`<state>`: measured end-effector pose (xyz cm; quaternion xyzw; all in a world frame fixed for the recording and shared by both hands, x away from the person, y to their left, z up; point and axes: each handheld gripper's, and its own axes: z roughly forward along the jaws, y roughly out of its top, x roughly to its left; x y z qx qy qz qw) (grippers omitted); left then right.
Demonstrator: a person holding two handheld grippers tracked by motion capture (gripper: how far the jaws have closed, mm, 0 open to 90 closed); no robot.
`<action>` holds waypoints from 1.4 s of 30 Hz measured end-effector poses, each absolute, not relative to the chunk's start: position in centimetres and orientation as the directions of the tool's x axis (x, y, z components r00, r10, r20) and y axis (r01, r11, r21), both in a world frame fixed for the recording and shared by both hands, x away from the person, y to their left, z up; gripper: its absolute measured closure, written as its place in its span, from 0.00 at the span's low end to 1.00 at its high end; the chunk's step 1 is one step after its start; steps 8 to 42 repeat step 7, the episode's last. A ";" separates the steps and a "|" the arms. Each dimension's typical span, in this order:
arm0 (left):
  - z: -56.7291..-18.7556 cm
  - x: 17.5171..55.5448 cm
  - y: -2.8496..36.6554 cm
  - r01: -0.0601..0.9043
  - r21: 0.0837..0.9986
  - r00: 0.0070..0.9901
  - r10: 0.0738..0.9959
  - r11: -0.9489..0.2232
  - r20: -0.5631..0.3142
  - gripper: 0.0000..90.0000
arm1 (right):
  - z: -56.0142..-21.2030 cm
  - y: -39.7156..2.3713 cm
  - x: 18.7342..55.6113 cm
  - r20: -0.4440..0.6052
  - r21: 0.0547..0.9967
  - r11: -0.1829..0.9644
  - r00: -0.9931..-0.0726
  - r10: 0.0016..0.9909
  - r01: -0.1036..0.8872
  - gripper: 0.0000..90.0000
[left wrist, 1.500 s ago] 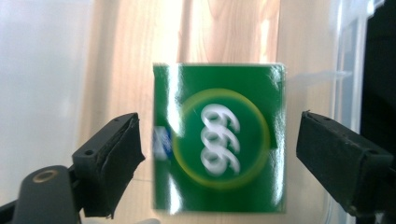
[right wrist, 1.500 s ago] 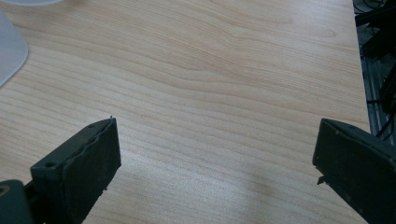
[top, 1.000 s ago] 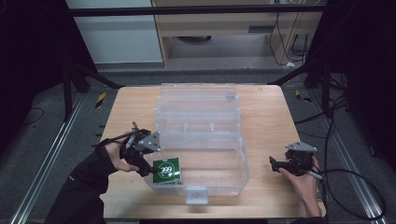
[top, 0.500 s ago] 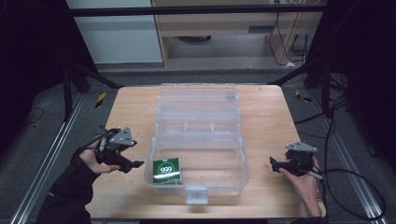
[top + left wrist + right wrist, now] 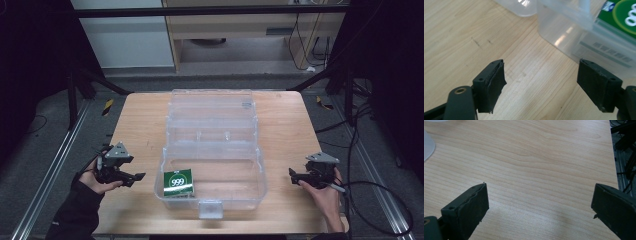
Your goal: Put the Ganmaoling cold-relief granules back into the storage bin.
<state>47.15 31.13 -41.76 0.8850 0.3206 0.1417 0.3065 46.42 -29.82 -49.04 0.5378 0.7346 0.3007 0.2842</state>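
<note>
My left gripper (image 5: 131, 176) has pulled back to nine o'clock, spread and empty; the green "999" box (image 5: 179, 183) lies released inside the clear plastic organiser case (image 5: 212, 150). My right gripper (image 5: 296, 175) waits spread at three o'clock on the wooden desk (image 5: 285, 130).

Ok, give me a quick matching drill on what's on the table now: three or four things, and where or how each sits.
Things:
1. green 999 box
2. left gripper
3. right gripper
4. clear plastic case

States:
a. open, lid tipped back, mid-table
b. left of the case, jaws apart
c. inside the case, front-left corner
d. right of the case, jaws apart

Pairs: 1-c, 2-b, 3-d, 4-a
</note>
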 end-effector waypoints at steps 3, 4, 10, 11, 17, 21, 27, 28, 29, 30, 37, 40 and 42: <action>-43.0 47.0 31.5 0.500 0.637 0.737 0.674 -0.587 0.042 0.23 | -49.1 -29.8 46.4 -0.093 0.747 0.240 -0.259 0.961 0.620 0.02; -43.4 47.0 31.6 0.508 0.631 0.728 0.684 -0.586 0.049 0.23 | -49.1 -29.8 46.4 -0.095 0.747 0.240 -0.259 0.961 0.620 0.02; -44.1 46.9 31.9 0.521 0.633 0.714 0.699 -0.572 0.044 0.22 | -49.1 -29.9 46.5 -0.099 0.746 0.245 -0.260 0.961 0.620 0.02; -44.1 46.9 31.9 0.521 0.633 0.714 0.699 -0.572 0.044 0.22 | -49.1 -29.9 46.5 -0.099 0.746 0.245 -0.260 0.961 0.620 0.02; -44.1 46.9 31.9 0.521 0.633 0.714 0.699 -0.572 0.044 0.22 | -49.1 -29.9 46.5 -0.099 0.746 0.245 -0.260 0.961 0.620 0.02; -44.1 46.9 31.9 0.521 0.633 0.714 0.699 -0.572 0.044 0.22 | -49.1 -29.9 46.5 -0.099 0.746 0.245 -0.260 0.961 0.620 0.02; -44.1 46.9 31.9 0.521 0.633 0.714 0.699 -0.572 0.044 0.22 | -49.1 -29.9 46.5 -0.099 0.746 0.245 -0.260 0.961 0.620 0.02; -44.1 46.9 31.9 0.521 0.633 0.714 0.699 -0.572 0.044 0.22 | -49.1 -29.9 46.5 -0.099 0.746 0.245 -0.260 0.961 0.620 0.02; -44.1 46.9 31.9 0.521 0.633 0.714 0.699 -0.572 0.044 0.22 | -49.1 -29.9 46.5 -0.099 0.746 0.245 -0.260 0.961 0.620 0.02; -44.1 46.9 31.9 0.521 0.633 0.714 0.699 -0.572 0.044 0.22 | -49.1 -29.9 46.5 -0.099 0.746 0.245 -0.260 0.961 0.620 0.02; -44.1 46.9 31.9 0.521 0.633 0.714 0.699 -0.572 0.044 0.22 | -49.1 -29.9 46.5 -0.099 0.746 0.245 -0.260 0.961 0.620 0.02; -44.1 46.9 31.9 0.521 0.633 0.714 0.699 -0.572 0.044 0.22 | -49.1 -29.9 46.5 -0.099 0.746 0.245 -0.260 0.961 0.620 0.02; -44.1 46.9 31.9 0.521 0.633 0.714 0.699 -0.572 0.044 0.22 | -49.1 -29.9 46.5 -0.099 0.746 0.245 -0.260 0.961 0.620 0.02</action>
